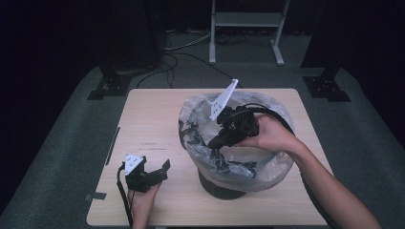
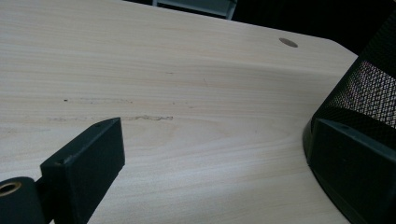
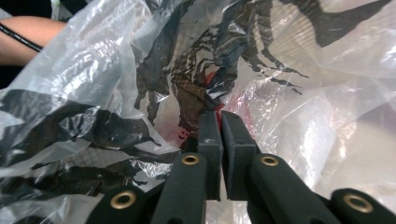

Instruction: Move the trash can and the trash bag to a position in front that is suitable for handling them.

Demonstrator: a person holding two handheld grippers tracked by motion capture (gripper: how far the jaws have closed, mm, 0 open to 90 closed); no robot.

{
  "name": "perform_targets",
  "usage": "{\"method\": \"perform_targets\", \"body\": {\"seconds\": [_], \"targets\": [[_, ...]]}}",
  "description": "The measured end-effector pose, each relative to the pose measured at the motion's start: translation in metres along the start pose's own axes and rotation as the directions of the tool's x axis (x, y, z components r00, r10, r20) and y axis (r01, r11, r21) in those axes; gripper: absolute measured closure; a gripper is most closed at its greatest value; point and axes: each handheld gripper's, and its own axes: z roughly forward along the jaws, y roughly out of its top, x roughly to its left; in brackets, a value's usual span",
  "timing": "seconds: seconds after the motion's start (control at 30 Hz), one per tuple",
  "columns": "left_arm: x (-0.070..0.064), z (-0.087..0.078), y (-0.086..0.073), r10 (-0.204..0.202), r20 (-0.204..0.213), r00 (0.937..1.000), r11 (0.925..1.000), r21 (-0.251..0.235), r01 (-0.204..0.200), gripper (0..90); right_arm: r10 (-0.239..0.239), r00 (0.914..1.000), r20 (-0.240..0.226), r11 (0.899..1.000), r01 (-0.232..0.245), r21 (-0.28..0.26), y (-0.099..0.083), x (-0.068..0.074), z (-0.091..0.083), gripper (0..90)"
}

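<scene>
Plastic bag (image 3: 116, 88): clear film with black print, crumpled right in front of the right gripper's jaws; it lines a bin and folds out over its rim.
Right gripper (image 3: 220, 135): reaches down inside the bag; jaws pressed almost together with a thin slit between, and film crowds their tips. Whether a fold is pinched there I cannot tell.
Bin (image 1: 224, 188): black mesh, standing on the counter, its dark base below the bag's overhang; its mesh wall sits just beside the left jaws' far side.
Left gripper (image 1: 155, 174): resting low near the counter's near edge, well apart from the bag; jaws spread wide, holding nothing.
Counter (image 2: 187, 70): pale wood, bare ahead of the left jaws.
Progress: lining looks largely done, since the film already drapes the rim all round; what seems left is pushing and smoothing the inside down.
</scene>
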Motion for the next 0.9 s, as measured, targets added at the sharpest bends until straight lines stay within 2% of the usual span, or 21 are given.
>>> {"method": "perform_targets", "body": {"seconds": [0.03,0.17,0.3,0.47,0.57,0.9], "targets": [[0.0,0.0,0.0,-0.001,0.001,1.0,1.0,0.0,0.001,3.0,0.007,1.0,0.003,1.0,-0.007,-0.019,0.001,-0.001,-0.004,84.1],[0.0,0.0,0.0,-0.001,0.002,1.0,1.0,0.002,0.001,3.0,0.008,0.9997,0.021,0.999,-0.007,-0.039,0.004,0.001,-0.006,83.9],[0.0,0.0,0.0,-0.002,0.002,1.0,1.0,0.002,0.002,3.0,-0.003,1.0,0.005,0.999,0.003,-0.045,0.007,0.002,-0.004,84.1],[0.001,0.0,0.0,-0.004,0.001,1.0,1.0,-0.002,0.004,3.0,-0.012,0.9998,-0.016,1.0,0.012,-0.018,0.007,0.004,0.003,84.7],[0.001,0.0,0.0,-0.007,0.001,1.0,1.0,-0.002,0.007,3.0,-0.016,0.9987,-0.049,1.0,0.017,0.013,0.006,0.005,0.009,85.6],[0.001,0.0,0.0,-0.007,0.001,1.0,1.0,-0.002,0.007,3.0,-0.029,0.9952,-0.093,0.997,0.035,0.064,0.006,0.008,0.014,87.0]]}}
